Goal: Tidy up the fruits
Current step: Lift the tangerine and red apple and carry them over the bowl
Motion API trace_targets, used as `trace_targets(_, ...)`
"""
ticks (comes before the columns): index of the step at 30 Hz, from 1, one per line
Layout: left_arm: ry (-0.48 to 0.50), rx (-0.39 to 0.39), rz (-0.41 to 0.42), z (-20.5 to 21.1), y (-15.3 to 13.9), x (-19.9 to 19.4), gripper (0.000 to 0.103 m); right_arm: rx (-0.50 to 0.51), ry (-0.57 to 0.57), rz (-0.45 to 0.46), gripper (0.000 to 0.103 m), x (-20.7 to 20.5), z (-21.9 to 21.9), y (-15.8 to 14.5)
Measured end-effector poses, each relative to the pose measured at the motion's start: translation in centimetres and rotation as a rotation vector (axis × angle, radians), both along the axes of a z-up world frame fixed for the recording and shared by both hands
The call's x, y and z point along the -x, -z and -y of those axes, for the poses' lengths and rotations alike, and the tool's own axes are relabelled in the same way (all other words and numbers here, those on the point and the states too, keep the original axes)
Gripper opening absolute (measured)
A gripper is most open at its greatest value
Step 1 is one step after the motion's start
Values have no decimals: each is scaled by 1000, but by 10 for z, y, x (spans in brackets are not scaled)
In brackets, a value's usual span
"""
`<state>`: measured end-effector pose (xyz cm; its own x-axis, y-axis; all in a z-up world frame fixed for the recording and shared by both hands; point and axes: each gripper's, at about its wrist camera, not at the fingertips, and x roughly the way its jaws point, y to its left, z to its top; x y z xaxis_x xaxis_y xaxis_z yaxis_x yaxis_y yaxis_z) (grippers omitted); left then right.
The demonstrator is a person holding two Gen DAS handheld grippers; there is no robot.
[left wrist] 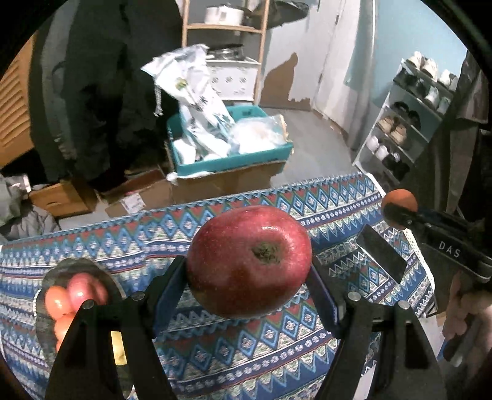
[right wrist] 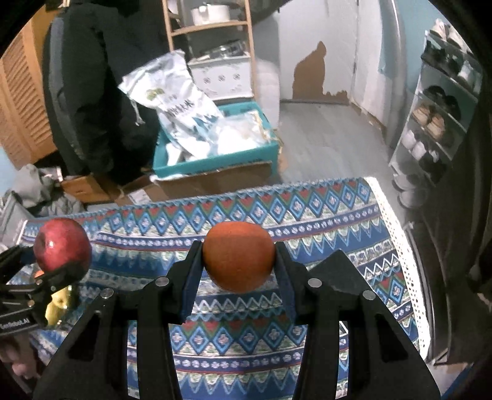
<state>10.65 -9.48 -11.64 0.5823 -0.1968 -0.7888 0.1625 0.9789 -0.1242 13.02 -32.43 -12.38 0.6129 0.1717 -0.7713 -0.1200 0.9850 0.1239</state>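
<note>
My left gripper (left wrist: pixel 249 270) is shut on a big red apple (left wrist: pixel 249 261), held above the patterned tablecloth (left wrist: pixel 215 354). In the right wrist view the same apple (right wrist: pixel 61 249) shows at the far left, clamped in the left gripper (right wrist: pixel 58 255). My right gripper (right wrist: pixel 239 261) is shut on an orange (right wrist: pixel 239 260), also lifted off the cloth. From the left wrist view the orange (left wrist: pixel 399 200) appears at the right edge in the right gripper (left wrist: pixel 399 212). A glass plate (left wrist: pixel 49 307) at the lower left holds several pinkish-orange fruits (left wrist: pixel 70 298).
A dark phone-like slab (left wrist: pixel 381 255) lies on the cloth at the right. Beyond the table's far edge stand cardboard boxes (left wrist: pixel 224 181), a teal bin (left wrist: pixel 230 160) with bags, a wooden shelf (left wrist: pixel 224 27) and a shoe rack (left wrist: pixel 402 123). A hand (left wrist: pixel 467 314) holds the right gripper.
</note>
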Motion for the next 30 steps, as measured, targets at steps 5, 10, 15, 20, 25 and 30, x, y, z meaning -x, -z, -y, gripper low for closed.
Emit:
trace_targets(5,-40,20,10,-26,-11,12,78,1,-32,28,45,8,-16,-17)
trace_targets(10,-68,23,37,-45,-21,26,78,0,-61,50,45,15,-30,-31)
trace_targets(15,-95,20,55,-64,-27,39,78,-17,-94,73,45,20,-48,-44)
trace_targets(20,-126,20,57,-83,-29,48,78,-11,-133,91,45,25,-67,-53)
trace_targets(25,-163,24,59,-103,-29,56,78,-12,-172,103,45,30,-90,-60)
trace_targets(30,-195,28,47,-124,-26,63,78,-14,-223,113,45,32,-118,-65)
